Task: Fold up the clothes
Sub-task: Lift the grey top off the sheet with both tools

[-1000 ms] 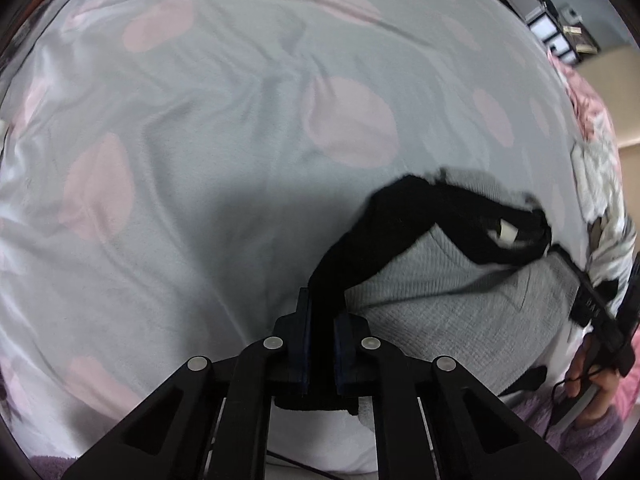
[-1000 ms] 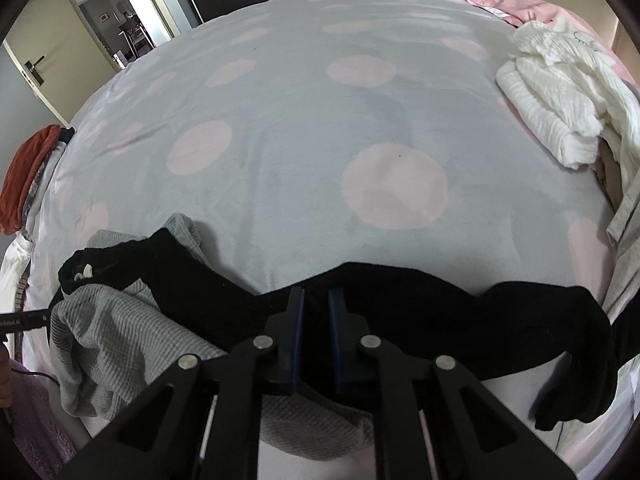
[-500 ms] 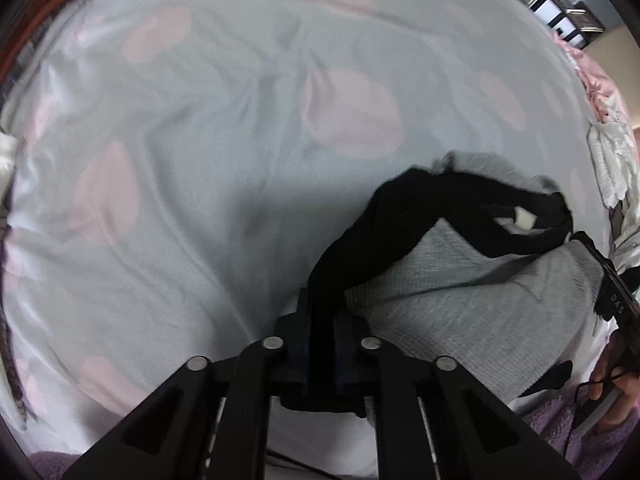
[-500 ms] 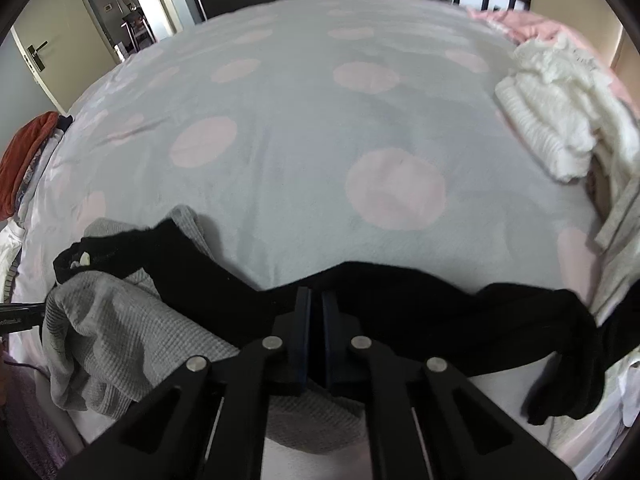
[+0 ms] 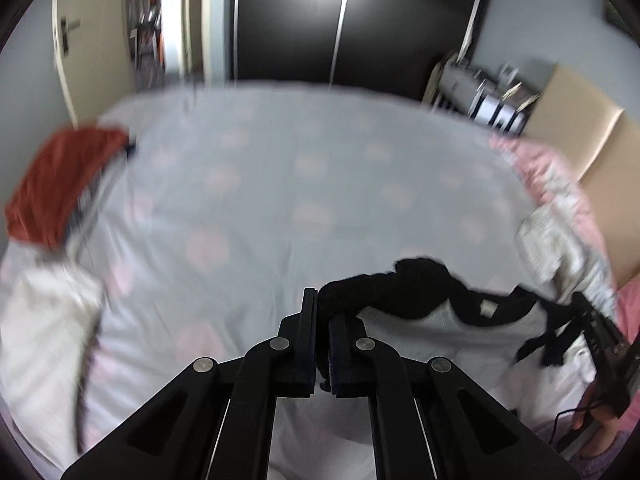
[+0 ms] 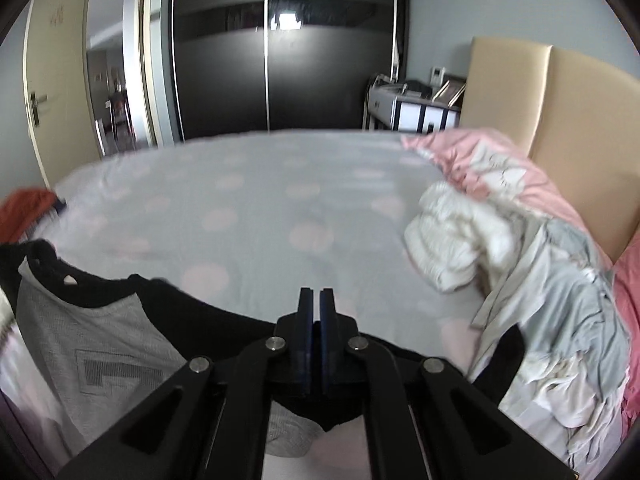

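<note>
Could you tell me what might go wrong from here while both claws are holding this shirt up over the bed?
The left claw pinches only a bunched black sleeve of the shirt; it could slip out. The right claw also grips a narrow black edge, so the shirt may sag unevenly. The loose laundry pile lies close and could tangle with the hanging sleeve.

Left claw (image 5: 322,344), right claw (image 6: 315,338): black angular linkage arms, silver round screws, dark blue pads (image 6: 305,340)
</note>
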Action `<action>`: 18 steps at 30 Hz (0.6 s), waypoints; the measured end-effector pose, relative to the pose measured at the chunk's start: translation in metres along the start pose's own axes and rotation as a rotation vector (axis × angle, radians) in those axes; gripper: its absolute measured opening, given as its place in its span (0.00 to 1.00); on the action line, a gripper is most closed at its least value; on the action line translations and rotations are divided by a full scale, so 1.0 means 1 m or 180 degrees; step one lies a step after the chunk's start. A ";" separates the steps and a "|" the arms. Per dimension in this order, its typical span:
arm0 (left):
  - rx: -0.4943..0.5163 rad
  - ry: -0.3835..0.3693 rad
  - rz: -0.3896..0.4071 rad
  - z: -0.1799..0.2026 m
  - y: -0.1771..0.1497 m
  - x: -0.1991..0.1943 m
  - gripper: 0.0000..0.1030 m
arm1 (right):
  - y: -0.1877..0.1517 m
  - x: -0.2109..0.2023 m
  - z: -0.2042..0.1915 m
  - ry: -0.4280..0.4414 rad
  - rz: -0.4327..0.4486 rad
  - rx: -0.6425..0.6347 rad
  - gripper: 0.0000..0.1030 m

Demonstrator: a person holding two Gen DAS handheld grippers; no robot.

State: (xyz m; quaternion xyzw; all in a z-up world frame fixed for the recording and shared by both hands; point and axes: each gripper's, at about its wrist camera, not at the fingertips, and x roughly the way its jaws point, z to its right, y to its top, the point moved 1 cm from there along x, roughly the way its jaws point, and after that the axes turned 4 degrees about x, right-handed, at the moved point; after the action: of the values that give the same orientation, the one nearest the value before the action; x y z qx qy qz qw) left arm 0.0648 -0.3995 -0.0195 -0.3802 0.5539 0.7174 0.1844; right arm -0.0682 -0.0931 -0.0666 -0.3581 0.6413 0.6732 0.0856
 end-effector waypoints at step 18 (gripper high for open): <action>0.0461 -0.0186 0.0945 0.020 0.093 -0.167 0.04 | 0.129 -0.176 0.000 0.0263 0.0863 -0.0053 0.00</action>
State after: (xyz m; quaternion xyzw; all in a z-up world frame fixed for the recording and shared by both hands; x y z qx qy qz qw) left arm 0.1014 -0.3840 0.1692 -0.2589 0.6487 0.7056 0.1193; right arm -0.0141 -0.0531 0.1406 -0.2963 0.6812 0.6686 -0.0355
